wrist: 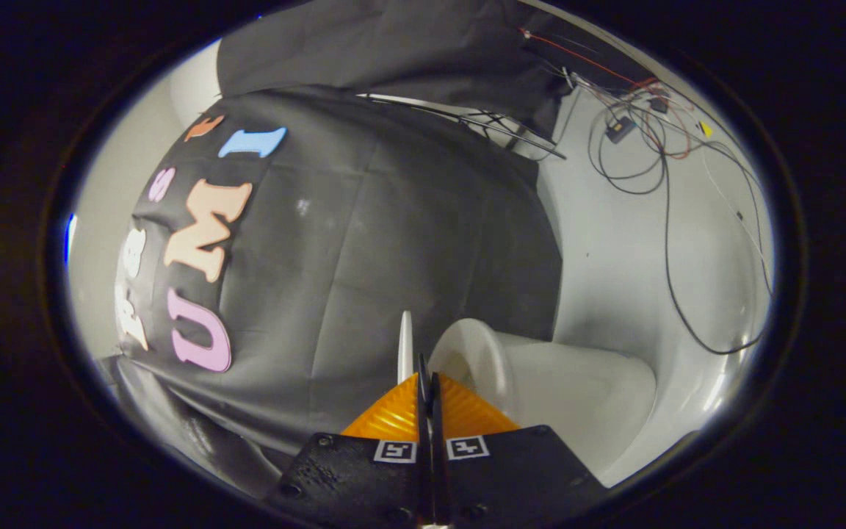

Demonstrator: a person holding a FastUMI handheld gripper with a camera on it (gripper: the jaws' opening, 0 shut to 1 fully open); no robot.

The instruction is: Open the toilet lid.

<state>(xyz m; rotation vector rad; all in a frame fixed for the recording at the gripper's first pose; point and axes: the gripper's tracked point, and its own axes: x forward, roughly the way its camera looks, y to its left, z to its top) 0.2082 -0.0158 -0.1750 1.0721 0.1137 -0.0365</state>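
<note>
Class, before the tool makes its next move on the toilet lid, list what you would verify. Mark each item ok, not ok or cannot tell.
1. Lid raised off the seat: ok. It is seen edge-on, standing apart from the seat.
2. Fingers of the tool closed: ok. They meet with almost no gap.
3. Lid held between the fingers: cannot tell. Its edge rises just beyond the fingertips, a little to one side of where they meet.
4. Lid fully open and resting on something behind it: cannot tell.
5. Loose cables out of the tool's way: ok. They lie far beyond the toilet bowl.
</note>
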